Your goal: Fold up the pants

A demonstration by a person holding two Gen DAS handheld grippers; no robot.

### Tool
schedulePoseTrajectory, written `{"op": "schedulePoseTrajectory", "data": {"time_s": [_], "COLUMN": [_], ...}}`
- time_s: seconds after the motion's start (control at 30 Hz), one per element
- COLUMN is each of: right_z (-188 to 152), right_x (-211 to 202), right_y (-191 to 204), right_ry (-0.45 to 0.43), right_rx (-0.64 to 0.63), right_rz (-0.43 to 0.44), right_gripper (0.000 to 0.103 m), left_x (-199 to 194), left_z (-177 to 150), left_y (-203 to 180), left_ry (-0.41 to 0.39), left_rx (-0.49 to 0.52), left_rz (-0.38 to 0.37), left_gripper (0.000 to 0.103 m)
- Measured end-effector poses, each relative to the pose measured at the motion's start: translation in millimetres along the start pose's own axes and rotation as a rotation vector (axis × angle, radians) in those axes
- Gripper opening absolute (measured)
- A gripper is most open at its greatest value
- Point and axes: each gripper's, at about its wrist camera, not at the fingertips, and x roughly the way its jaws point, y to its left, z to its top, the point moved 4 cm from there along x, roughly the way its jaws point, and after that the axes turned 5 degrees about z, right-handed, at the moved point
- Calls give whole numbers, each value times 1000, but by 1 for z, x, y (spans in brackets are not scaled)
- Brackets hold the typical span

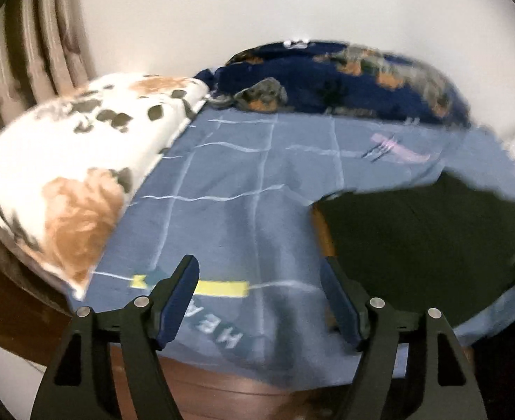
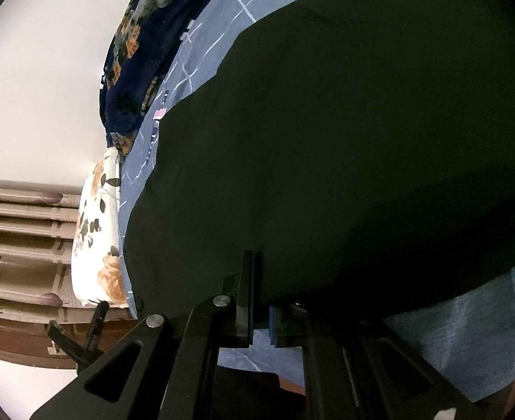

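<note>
Dark, matte pants [image 2: 345,140] fill the right view, folds indistinct; right gripper [image 2: 261,301] clamps their edge. Left gripper [image 1: 261,301] stands apart, empty, over the blurred blue bedsheet [image 1: 240,175].

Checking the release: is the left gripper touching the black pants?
Apart. The left wrist view shows the left gripper open over blue bedsheet, black pants off beside it.
</note>
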Motion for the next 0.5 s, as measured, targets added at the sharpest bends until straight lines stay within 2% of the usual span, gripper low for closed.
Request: {"op": "schedulePoseTrajectory", "data": {"time_s": [0.03,0.1,0.2,0.27,0.37,0.5], "right_z": [0,-1,-3,-2,0,13], "right_x": [0,1,1,1,-5,-45], "right_y": [-1,1,3,3,-1,-15], "right_ry": [-2,-7,-10,-9,-1,-75], "right_rx": [-1,-17,-32,-32,-4,-2], "right_rz": [3,1,1,11,53,65], "right_gripper": [8,8,9,9,12,20], "left_x": [-3,-7,-1,15,46,66], "left_z": [4,8,4,-8,-28,-37], "left_y": [-10,-38,-105,-148,-181,-177], "left_ry": [-3,-4,18,72,153,198], "left_rx": [-5,34,172,272,377,335], "left_rz": [-61,-135,-264,-325,-318,-313], "left_gripper": [72,72,72,71,60,59]}}
